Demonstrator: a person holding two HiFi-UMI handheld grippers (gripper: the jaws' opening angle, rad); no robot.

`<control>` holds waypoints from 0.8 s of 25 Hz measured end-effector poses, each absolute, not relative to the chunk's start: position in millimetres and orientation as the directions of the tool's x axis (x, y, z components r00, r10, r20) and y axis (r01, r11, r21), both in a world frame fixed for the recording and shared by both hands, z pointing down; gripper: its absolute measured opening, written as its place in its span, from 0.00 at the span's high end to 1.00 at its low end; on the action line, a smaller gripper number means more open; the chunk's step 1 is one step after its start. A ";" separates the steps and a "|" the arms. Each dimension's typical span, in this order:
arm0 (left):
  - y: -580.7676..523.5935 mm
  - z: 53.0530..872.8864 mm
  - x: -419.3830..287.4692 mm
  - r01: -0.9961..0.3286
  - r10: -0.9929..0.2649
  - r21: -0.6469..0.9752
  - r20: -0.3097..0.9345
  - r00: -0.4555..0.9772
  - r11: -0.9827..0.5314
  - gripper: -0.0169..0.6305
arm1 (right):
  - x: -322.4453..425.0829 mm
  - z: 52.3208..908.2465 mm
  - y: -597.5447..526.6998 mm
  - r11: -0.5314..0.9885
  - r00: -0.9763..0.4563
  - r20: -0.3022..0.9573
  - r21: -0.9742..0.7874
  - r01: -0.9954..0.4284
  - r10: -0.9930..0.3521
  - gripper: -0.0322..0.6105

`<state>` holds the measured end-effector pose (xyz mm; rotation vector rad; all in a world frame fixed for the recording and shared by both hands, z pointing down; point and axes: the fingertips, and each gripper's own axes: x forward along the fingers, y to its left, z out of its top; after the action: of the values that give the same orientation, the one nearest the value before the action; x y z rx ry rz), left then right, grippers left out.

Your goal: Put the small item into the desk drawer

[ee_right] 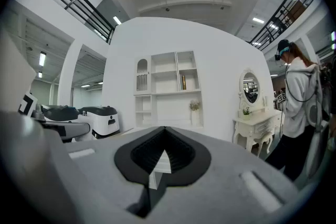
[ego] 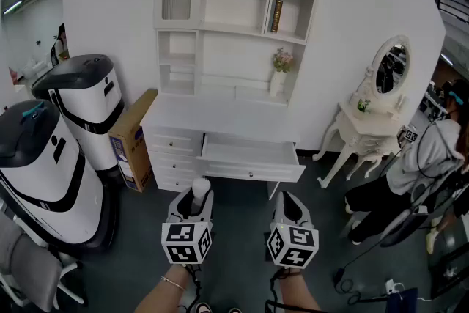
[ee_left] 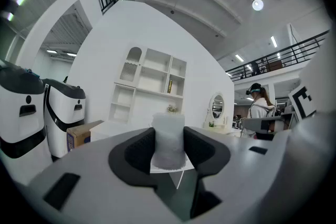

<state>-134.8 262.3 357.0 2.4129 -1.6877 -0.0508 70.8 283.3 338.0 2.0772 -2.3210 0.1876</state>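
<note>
A small white cylinder of frosted, foamy-looking material (ee_left: 169, 147) is held upright between the black ribbed pads of the left tongs (ee_left: 169, 134), whose jaws are spread only as far as the cylinder's width. The pads press on both of its sides. In the head view it is seen in the air above the dark floor, in front of the desk and short of the drawer.

The right tongs (ee_right: 164, 134) are closed, with the ribbed black tips met and nothing between them.

Both tongs have smooth grey shells and are held level, side by side, pointed at the white painted desk (ego: 220, 117). Each carries one cube with black-and-white square markers, so two cubes are counted. Two bare forearms are seen at the lower edge of the head view, and a thin bracelet is worn on the left wrist.

One wide white drawer (ego: 249, 156) is pulled out under the desk top. Three small shut drawers are stacked to its left. A white shelf unit (ego: 234, 4) is mounted above the desk. Two glossy white-and-black rounded machines (ego: 80, 102) stand at the left.
</note>
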 end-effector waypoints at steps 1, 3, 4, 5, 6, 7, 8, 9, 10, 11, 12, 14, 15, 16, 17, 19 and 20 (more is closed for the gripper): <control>262.4 358.0 -135.5 -0.927 -0.933 0.179 0.085 0.349 -0.330 0.72 | 70.1 338.8 283.9 0.107 -0.115 0.099 -0.077 -0.991 -0.988 0.94; 262.4 359.0 -137.7 -0.927 -0.934 0.180 0.084 0.348 -0.329 0.72 | 68.0 339.3 284.5 0.110 -0.118 0.103 -0.076 -0.991 -0.988 0.94; 262.1 358.9 -139.3 -0.926 -0.934 0.184 0.083 0.347 -0.328 0.72 | 66.5 338.8 284.5 0.112 -0.119 0.104 -0.072 -0.991 -0.987 0.94; 261.6 358.8 -140.8 -0.926 -0.934 0.189 0.081 0.348 -0.328 0.72 | 64.9 338.2 284.4 0.113 -0.119 0.104 -0.067 -0.991 -0.987 0.94; 261.0 359.0 -142.1 -0.924 -0.934 0.192 0.080 0.349 -0.329 0.72 | 63.7 338.2 284.4 0.111 -0.117 0.104 -0.061 -0.992 -0.988 0.94; 260.2 359.8 -142.8 -0.923 -0.933 0.193 0.079 0.352 -0.332 0.72 | 63.2 339.3 284.5 0.104 -0.110 0.107 -0.054 -0.993 -0.988 0.94; 259.4 360.7 -143.1 -0.922 -0.931 0.191 0.080 0.356 -0.336 0.72 | 63.6 341.2 284.5 0.092 -0.097 0.112 -0.045 -0.995 -0.989 0.94; 258.5 361.4 -143.3 -0.921 -0.929 0.188 0.082 0.360 -0.340 0.72 | 64.7 343.4 284.4 0.076 -0.079 0.119 -0.034 -0.997 -0.990 0.94; 257.8 361.8 -144.0 -0.920 -0.927 0.187 0.084 0.364 -0.345 0.72 | 65.7 345.5 284.3 0.056 -0.058 0.126 -0.024 -0.998 -0.990 0.94; 257.5 362.1 -145.1 -0.919 -0.926 0.186 0.085 0.369 -0.349 0.72 | 66.4 347.4 284.5 0.037 -0.040 0.129 -0.020 -0.999 -0.991 0.94; 257.4 362.6 -146.5 -0.917 -0.924 0.185 0.086 0.373 -0.353 0.72 | 66.3 349.0 285.2 0.024 -0.027 0.130 -0.024 -0.999 -0.991 0.94; 257.4 364.1 -148.6 -0.915 -0.921 0.181 0.084 0.380 -0.361 0.72 | 64.9 352.2 287.8 0.017 -0.023 0.127 -0.043 -0.999 -0.992 0.94; 257.1 365.1 -149.2 -0.914 -0.920 0.181 0.083 0.382 -0.364 0.72 | 64.2 353.6 289.3 0.017 -0.023 0.126 -0.048 -0.999 -0.992 0.94; 256.6 366.5 -149.8 -0.913 -0.920 0.182 0.083 0.384 -0.365 0.72 | 63.9 354.9 290.6 0.016 -0.022 0.127 -0.047 -0.999 -0.992 0.94; 255.9 368.4 -150.4 -0.912 -0.919 0.186 0.085 0.385 -0.365 0.72 | 63.6 356.2 291.5 0.015 -0.020 0.130 -0.042 -0.999 -0.991 0.94; 254.3 373.1 -151.9 -0.910 -0.917 0.199 0.094 0.388 -0.365 0.72 | 63.2 358.9 291.9 0.011 -0.016 0.140 -0.034 -0.999 -0.990 0.94; 253.7 375.7 -152.7 -0.909 -0.915 0.204 0.101 0.390 -0.365 0.72 | 63.2 360.3 291.5 0.008 -0.013 0.147 -0.033 -0.999 -0.989 0.94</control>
<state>-152.7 253.7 375.7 2.4224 -1.6193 -0.0438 63.2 291.5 360.3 2.1478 -2.1704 0.1952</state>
